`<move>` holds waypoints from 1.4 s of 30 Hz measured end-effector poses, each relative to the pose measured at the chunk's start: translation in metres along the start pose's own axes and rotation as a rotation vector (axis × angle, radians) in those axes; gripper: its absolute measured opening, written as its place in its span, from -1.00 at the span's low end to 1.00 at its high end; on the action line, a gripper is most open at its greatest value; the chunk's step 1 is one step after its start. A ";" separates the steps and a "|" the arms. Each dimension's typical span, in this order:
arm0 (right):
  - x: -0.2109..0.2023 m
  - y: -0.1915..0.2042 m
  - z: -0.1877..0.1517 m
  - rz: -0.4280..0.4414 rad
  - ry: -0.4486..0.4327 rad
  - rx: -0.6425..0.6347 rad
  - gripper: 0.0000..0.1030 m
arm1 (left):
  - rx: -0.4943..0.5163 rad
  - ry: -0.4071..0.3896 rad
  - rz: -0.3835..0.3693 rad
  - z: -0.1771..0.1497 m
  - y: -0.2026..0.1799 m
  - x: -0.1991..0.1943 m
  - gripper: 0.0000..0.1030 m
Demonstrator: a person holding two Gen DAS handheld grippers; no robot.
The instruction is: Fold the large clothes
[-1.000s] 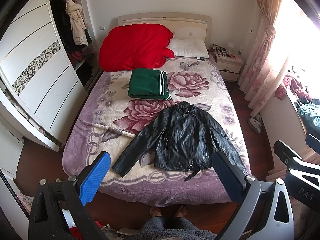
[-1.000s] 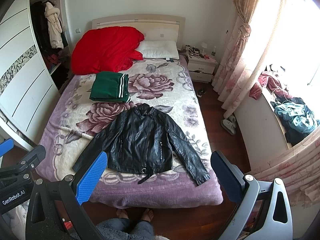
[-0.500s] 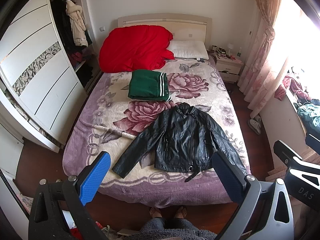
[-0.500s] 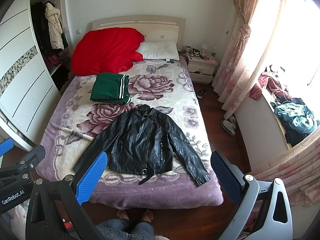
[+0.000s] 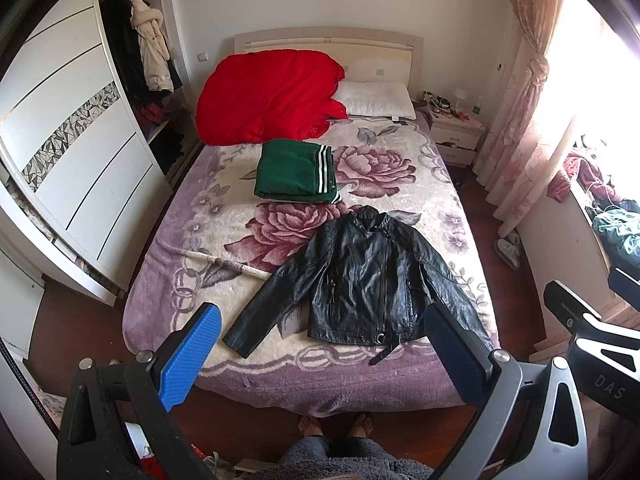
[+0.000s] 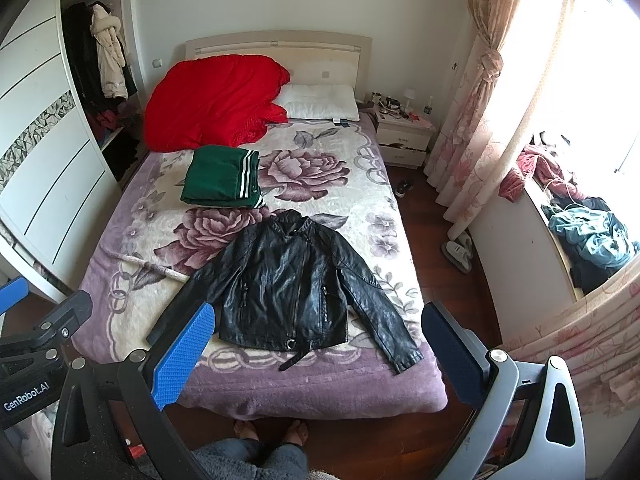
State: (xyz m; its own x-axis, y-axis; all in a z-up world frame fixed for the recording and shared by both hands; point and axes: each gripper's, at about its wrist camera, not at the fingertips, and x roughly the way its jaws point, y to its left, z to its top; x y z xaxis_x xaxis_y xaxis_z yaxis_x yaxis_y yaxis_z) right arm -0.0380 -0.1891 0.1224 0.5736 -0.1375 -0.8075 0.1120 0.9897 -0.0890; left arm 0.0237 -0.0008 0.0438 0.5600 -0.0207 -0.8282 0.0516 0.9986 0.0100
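1. A black leather jacket (image 5: 368,280) lies flat, front up, on the bed (image 5: 168,280), near the bed's foot edge, with both sleeves spread outward and its collar pointing toward the headboard.
2. A folded green garment (image 5: 296,172) with white stripes rests further up the bed, just beyond the jacket's collar and apart from it.
3. A red quilt (image 5: 268,96) is heaped at the head of the bed, with a white pillow (image 5: 378,100) beside it.
4. The left tongs (image 5: 326,358) hang above the bed's foot edge, spread wide and holding nothing.
5. The right tongs (image 6: 320,356) are likewise wide apart and empty, clear of the jacket.
6. The person's bare feet (image 5: 336,426) stand on the wooden floor just off the foot of the bed.
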 end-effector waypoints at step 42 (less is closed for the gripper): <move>0.613 -0.291 -0.450 -0.006 0.123 1.838 0.64 | 0.123 0.416 0.243 -0.101 -0.097 0.535 1.00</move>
State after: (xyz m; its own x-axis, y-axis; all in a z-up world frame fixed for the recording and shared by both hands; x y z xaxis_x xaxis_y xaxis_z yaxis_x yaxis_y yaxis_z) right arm -0.0841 -0.5435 -0.6092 0.5241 -0.0539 -0.8499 0.8004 -0.3098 0.5132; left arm 0.2349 -0.1040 -0.4564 0.1915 0.2580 -0.9470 0.0713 0.9586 0.2756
